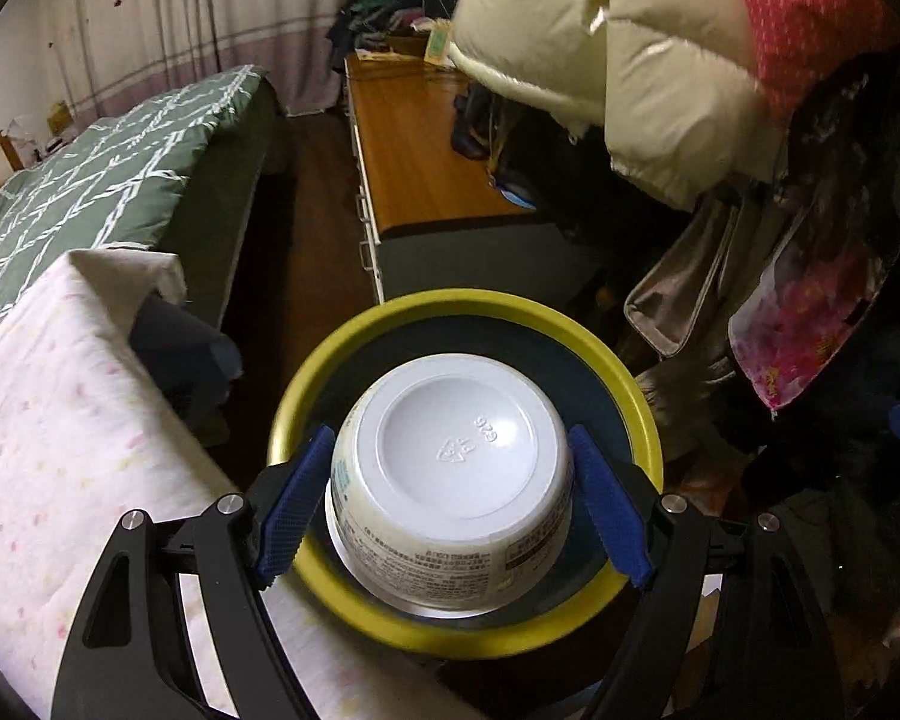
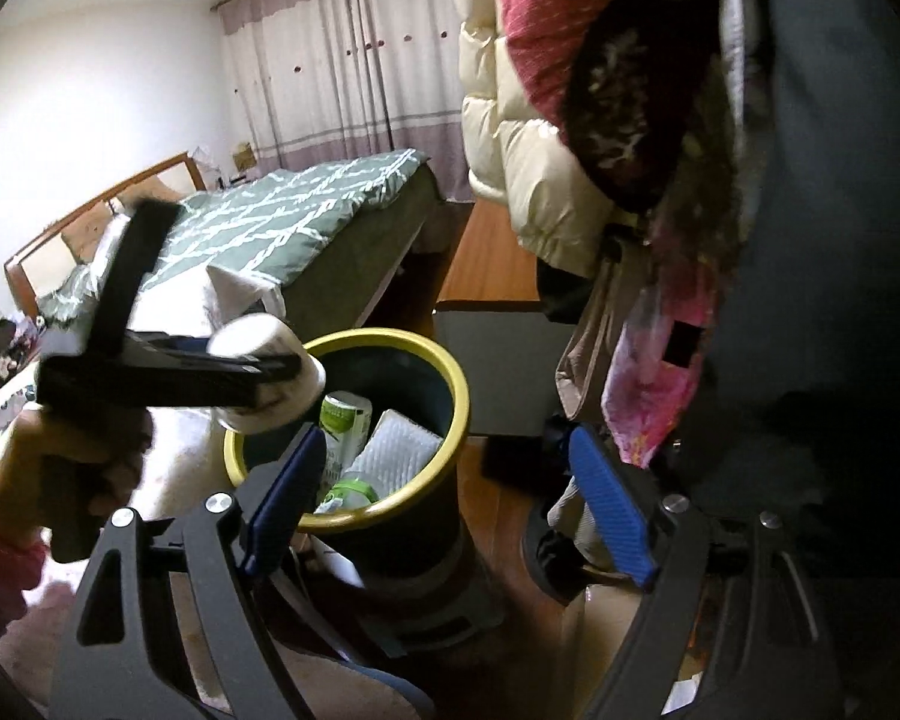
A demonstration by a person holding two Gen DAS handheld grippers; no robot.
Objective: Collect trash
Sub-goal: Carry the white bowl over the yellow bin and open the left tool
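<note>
My left gripper (image 1: 453, 483) is shut on a white plastic cup (image 1: 450, 480), its base towards the camera, held right above the mouth of a dark trash bin with a yellow rim (image 1: 642, 414). In the right wrist view the left gripper (image 2: 270, 369) holds the cup (image 2: 258, 330) over the left side of the bin's rim (image 2: 459, 396). The bin holds a green-labelled bottle (image 2: 342, 420) and a white pad (image 2: 399, 447). My right gripper (image 2: 444, 501) is open and empty, just in front of the bin and a little to its right.
A white-covered surface (image 1: 60, 450) lies left of the bin. A bed with a green quilt (image 1: 90, 174) is beyond it. A wooden cabinet (image 1: 414, 168) stands behind the bin. Hanging jackets (image 1: 618, 60) and bags (image 1: 678, 300) crowd the right side.
</note>
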